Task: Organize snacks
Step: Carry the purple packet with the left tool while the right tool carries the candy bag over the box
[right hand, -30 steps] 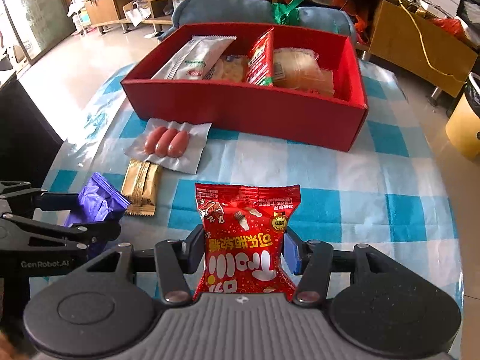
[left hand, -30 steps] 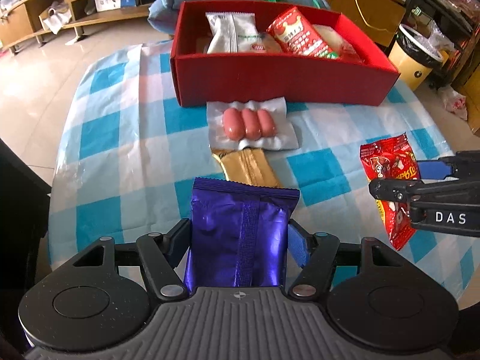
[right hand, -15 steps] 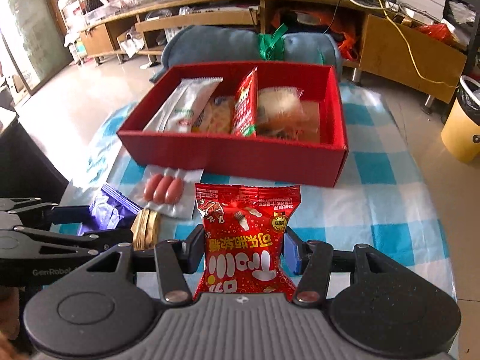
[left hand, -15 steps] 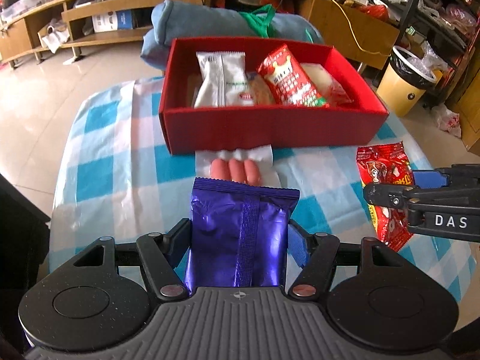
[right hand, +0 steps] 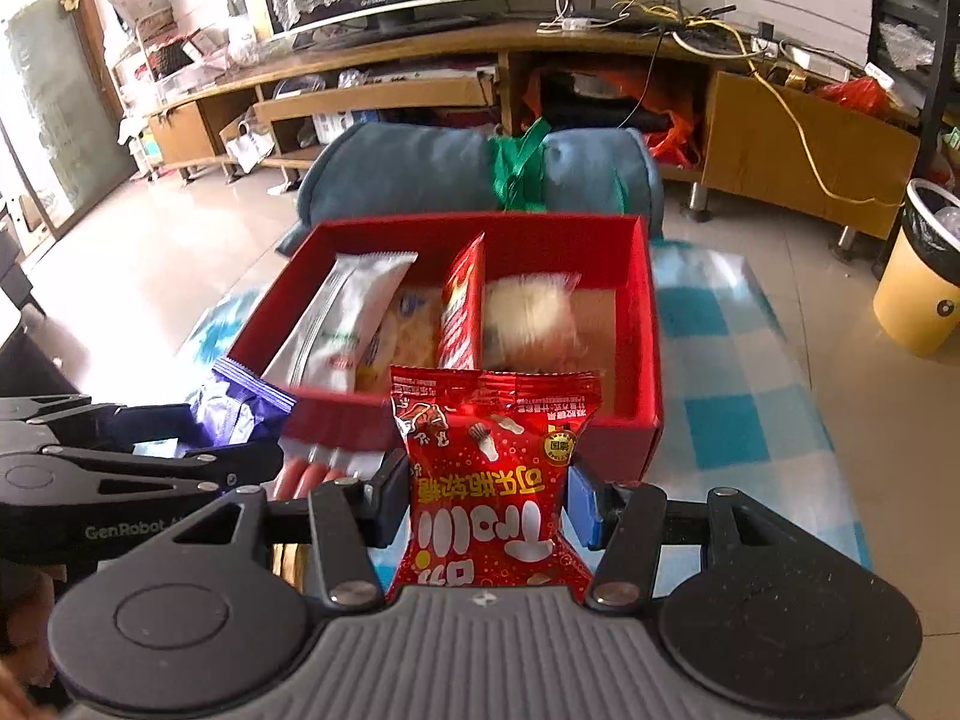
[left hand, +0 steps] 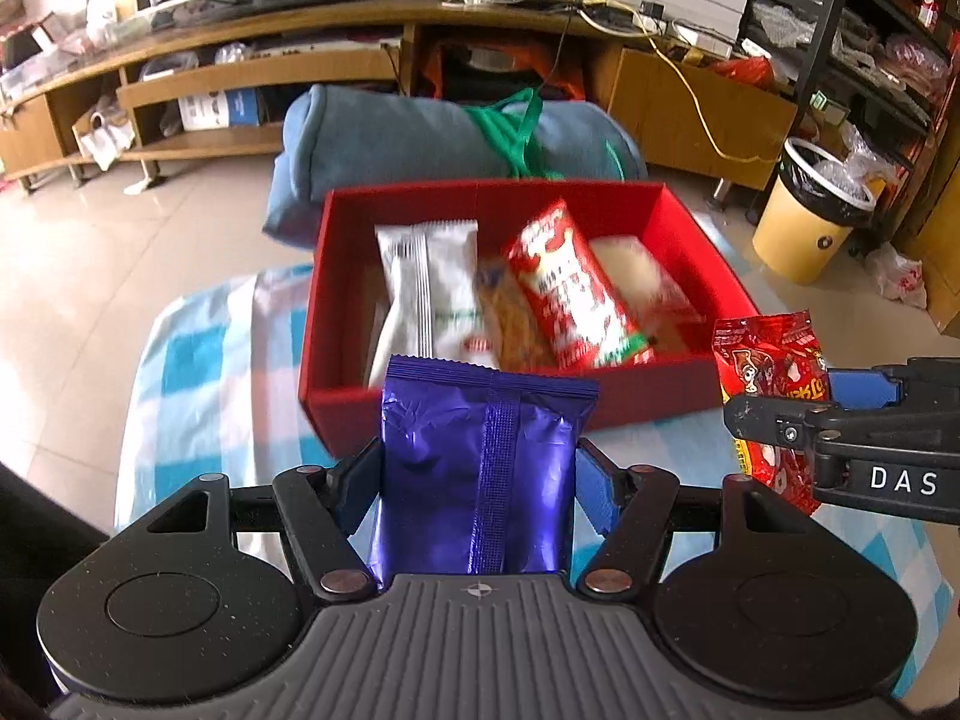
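A purple packet (left hand: pixel 480 474) is pinched upright in the left gripper (left hand: pixel 477 480), above the table (left hand: pixel 198 372) and just short of the red box (left hand: pixel 336 276). A red packet (right hand: pixel 495 480) is pinched likewise in the right gripper (right hand: pixel 486 501), beside the left. Several snacks are seen in the box: a white packet (left hand: pixel 429 288), a red pack (left hand: pixel 570 294), and possibly a bun, blurred.
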A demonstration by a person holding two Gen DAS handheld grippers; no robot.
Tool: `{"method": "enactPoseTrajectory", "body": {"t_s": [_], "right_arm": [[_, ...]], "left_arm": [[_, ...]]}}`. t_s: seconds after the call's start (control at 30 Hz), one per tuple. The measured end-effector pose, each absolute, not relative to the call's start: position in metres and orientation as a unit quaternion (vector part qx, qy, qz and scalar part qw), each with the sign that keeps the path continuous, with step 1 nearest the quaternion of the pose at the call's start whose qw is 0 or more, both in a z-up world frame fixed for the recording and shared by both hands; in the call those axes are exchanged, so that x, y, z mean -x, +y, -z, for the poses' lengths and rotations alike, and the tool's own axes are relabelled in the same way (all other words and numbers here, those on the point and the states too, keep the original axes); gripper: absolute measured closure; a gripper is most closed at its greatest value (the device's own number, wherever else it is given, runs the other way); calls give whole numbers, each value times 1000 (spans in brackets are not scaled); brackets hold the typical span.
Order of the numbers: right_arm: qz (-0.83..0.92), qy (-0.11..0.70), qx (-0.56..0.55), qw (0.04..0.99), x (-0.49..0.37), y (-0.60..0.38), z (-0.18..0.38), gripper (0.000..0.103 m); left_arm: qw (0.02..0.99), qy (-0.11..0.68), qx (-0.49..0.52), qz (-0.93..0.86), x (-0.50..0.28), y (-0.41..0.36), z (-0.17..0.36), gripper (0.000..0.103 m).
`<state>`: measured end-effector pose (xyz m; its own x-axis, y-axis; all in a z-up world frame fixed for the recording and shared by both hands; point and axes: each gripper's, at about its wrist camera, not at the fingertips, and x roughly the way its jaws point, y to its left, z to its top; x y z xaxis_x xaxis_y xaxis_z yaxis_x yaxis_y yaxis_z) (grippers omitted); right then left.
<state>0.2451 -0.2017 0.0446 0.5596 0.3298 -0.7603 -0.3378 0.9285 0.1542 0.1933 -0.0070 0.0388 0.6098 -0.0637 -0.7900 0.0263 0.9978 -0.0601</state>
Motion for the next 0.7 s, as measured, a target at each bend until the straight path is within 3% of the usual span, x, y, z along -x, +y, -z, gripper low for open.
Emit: {"method": "enactPoseTrajectory", "body": {"t_s": [0.7], "right_arm": [[-169, 427, 2, 889, -324, -196, -44, 56]], "left_arm": [[906, 423, 18, 0, -265, -6, -46, 30]]}}
